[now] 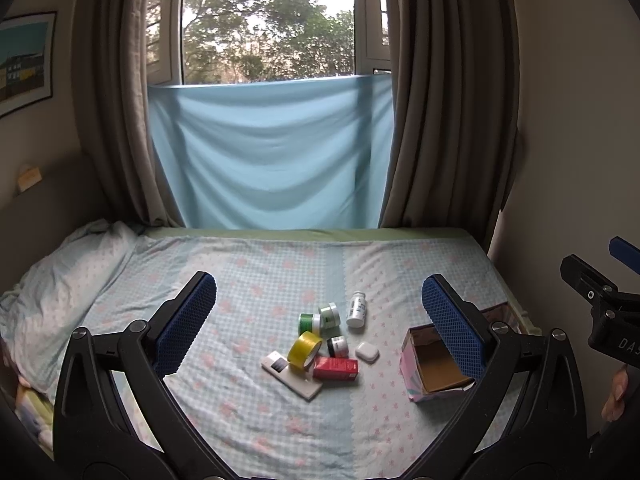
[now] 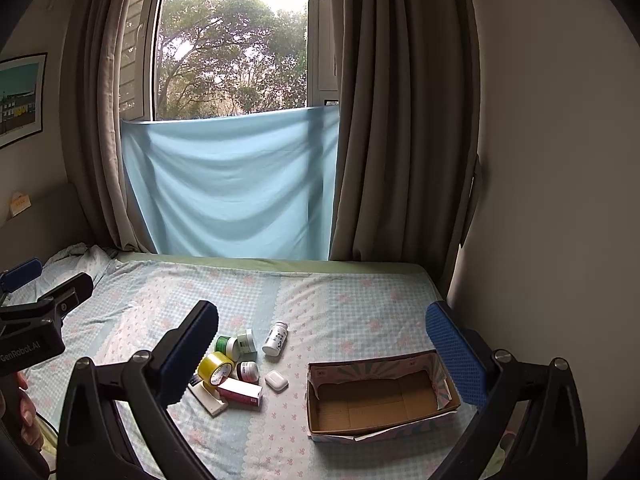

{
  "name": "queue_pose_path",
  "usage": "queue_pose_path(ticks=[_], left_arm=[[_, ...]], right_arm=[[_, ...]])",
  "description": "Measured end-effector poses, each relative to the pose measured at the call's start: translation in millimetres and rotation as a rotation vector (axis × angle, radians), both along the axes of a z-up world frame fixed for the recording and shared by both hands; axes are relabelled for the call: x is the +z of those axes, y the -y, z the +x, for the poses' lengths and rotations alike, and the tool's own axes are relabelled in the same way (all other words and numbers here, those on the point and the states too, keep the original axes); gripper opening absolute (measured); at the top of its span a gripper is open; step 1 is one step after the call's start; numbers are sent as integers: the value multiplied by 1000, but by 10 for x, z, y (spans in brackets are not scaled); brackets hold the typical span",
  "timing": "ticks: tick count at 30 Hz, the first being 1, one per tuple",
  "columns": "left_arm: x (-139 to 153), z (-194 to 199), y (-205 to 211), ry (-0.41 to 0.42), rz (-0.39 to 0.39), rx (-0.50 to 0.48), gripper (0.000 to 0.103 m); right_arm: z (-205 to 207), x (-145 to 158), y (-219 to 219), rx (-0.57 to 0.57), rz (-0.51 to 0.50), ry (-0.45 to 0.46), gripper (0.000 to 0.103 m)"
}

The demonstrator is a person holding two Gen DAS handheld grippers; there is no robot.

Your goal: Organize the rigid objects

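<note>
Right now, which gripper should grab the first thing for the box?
Probably left. The left gripper looks straight at the pile, tape centred between its fingers; the right gripper faces nearer the box.

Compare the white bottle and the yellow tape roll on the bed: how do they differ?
The white bottle is a slim capped cylinder lying on its side; the yellow tape roll is a hollow ring, tilted and propped on the flat white box. The bottle lies apart, the tape in the cluster. Both are outside the cardboard box.

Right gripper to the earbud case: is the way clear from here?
Probably yes. The right gripper is open and empty above the bed, and the earbud case lies by itself between the red box and the cardboard box, nothing on top of it.
</note>
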State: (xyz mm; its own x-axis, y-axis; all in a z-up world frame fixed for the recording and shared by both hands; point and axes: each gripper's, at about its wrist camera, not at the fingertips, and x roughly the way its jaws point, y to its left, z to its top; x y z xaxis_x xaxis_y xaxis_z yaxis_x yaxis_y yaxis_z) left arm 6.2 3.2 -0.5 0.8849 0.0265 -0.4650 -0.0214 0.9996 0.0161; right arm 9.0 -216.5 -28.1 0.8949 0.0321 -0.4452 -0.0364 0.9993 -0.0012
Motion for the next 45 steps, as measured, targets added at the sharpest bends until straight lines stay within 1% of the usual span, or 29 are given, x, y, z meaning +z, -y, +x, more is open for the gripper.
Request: queue_pose_path(ticks=[7,11,29,45], left_arm=[[-6,-4,1,0,3,4,102],[-5,1,12,0,4,5,102],[-28,-62,9,-1,-3,9,102],[32,-56,-55,11,-10,4,102]], right_arm=[[25,-28,-7,4,-14,-1,103],[21,-29,24,2,8,-1,103],[-43,-51,-17,12,7,10,103],[-61,-66,-56,17,18,8,103]])
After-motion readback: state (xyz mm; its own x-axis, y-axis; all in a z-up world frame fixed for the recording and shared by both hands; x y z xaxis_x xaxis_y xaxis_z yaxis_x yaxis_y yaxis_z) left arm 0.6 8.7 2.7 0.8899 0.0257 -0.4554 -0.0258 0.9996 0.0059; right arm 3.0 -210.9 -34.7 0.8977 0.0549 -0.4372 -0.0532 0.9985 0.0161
